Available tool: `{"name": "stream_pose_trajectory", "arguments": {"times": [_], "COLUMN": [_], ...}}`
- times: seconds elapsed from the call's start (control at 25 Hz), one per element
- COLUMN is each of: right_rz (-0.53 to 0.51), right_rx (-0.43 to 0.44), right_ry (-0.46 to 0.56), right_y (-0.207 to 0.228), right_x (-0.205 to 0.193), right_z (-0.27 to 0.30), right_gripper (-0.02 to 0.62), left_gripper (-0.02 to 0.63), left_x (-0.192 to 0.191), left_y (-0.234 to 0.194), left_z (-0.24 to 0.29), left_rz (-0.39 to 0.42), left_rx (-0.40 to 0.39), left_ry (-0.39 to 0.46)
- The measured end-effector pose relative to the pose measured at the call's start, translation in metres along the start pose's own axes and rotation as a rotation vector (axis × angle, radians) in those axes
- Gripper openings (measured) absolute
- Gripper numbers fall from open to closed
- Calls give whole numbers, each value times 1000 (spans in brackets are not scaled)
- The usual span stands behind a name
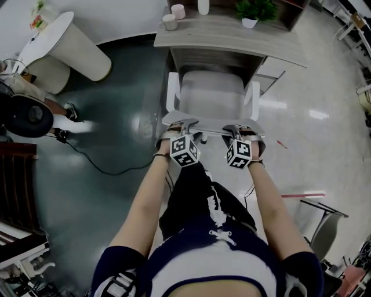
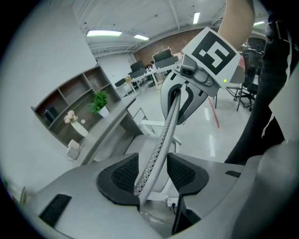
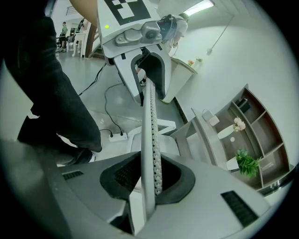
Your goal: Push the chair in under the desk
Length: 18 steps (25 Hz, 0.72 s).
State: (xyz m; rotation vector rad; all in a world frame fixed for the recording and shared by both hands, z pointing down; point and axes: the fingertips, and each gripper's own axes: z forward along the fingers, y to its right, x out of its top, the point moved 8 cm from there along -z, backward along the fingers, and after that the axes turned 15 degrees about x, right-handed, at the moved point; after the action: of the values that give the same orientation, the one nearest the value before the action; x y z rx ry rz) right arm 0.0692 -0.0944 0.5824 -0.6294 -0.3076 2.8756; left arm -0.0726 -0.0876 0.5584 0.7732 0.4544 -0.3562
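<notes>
Chair point(image 1: 211, 96) stands white on a glossy floor point(image 1: 324, 133), pale on the right and dark green on the left. The far edge of its seat meets the opening of the grey desk point(image 1: 232, 37). Up on the desk are two cups point(image 1: 170, 22) at the left and a potted plant point(image 1: 255, 10) further right. A black cable point(image 1: 98, 165) snakes across the dark floor. Both forearms reach forward side by side, grippers tilted down onto the near top rim of the backrest point(image 1: 211, 131). The left gripper point(image 1: 184, 124) has its jaws spread with the rim between them, a gap showing at one pad. The right gripper point(image 1: 236, 129) has its pads pinching the rim.
</notes>
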Motion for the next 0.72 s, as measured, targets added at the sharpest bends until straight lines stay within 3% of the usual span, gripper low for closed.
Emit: {"name": "stream_pose_trajectory", "arguments": {"times": [0.72], "right_rz": [1], "right_rx": [11], "right_ry": [1], "right_y": [36], "right_x": [-7], "right_z": [6], "right_gripper": [66], "left_gripper": [190], "left_x": [4], "left_y": [-24], "left_z": [25], "left_rz": [11], "left_rx": [-2], "left_ry": [2]}}
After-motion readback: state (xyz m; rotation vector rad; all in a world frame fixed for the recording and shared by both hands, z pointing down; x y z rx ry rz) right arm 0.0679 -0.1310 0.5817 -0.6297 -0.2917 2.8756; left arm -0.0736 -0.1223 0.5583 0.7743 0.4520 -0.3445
